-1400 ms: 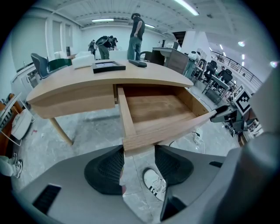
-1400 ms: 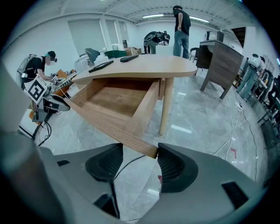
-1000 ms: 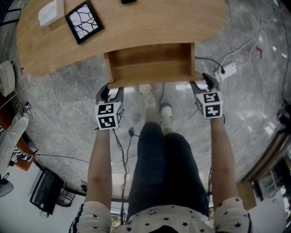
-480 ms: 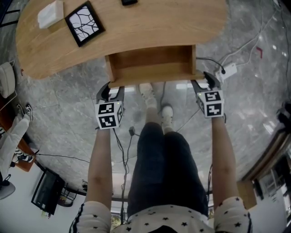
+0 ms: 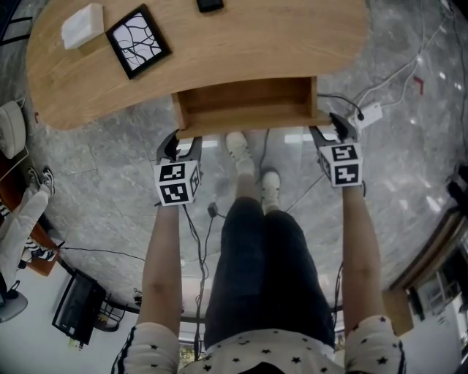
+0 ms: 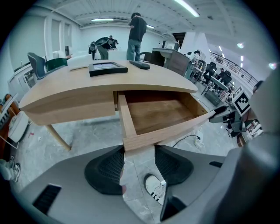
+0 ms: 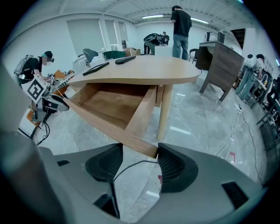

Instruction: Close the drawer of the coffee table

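The wooden coffee table (image 5: 241,36) has its drawer (image 5: 245,102) partly pulled out toward me. My left gripper (image 5: 178,143) is at the drawer front's left corner and my right gripper (image 5: 333,128) at its right corner. In the left gripper view the drawer (image 6: 153,113) shows its empty inside, and its front corner sits between the spread jaws of the left gripper (image 6: 139,164). In the right gripper view the drawer's (image 7: 113,105) other front corner lies between the parted jaws of the right gripper (image 7: 138,165). Both grippers are open and hold nothing.
On the tabletop lie a black picture frame (image 5: 137,40), a white box (image 5: 82,25) and a black remote (image 5: 210,6). A power strip (image 5: 365,115) and cables lie on the marble floor at the right. The person's shoes (image 5: 238,150) stand just below the drawer.
The drawer has slid a little way into the table. Both grippers have moved forward with its front corners.
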### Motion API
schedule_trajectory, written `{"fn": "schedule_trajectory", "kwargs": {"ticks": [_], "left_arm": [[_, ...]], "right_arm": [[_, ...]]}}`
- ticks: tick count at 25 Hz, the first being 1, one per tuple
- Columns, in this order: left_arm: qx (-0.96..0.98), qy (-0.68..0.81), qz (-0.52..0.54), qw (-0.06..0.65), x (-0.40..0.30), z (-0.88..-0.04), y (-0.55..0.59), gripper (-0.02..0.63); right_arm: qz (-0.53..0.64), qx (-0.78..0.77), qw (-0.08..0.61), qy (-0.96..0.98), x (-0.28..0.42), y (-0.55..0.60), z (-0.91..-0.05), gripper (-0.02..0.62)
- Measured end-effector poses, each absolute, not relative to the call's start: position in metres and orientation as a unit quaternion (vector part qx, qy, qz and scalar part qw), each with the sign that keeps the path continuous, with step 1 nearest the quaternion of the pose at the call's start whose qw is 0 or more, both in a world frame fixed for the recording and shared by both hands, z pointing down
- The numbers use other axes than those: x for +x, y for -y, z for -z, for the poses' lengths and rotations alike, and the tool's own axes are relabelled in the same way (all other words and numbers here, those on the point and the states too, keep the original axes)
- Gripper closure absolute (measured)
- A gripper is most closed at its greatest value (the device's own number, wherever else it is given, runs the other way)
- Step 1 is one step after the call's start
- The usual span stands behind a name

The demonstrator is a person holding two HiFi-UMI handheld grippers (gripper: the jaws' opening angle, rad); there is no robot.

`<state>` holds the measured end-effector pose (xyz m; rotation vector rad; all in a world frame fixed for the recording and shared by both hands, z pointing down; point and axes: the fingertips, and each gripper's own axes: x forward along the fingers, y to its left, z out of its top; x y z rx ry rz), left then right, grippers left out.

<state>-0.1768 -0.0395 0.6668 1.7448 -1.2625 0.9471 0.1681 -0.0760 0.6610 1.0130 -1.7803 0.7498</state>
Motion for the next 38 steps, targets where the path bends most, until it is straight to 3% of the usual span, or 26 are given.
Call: {"fn": "schedule_trajectory", "kwargs": {"ticks": [38], "left_arm": [[0.697, 0.496, -0.352, 0.379, -0.18, -0.667, 0.089, 0.382]], "right_arm": [[-0.29, 0.419, 0.465, 0.724, 0.169, 0.126, -0.664, 0.347]]}}
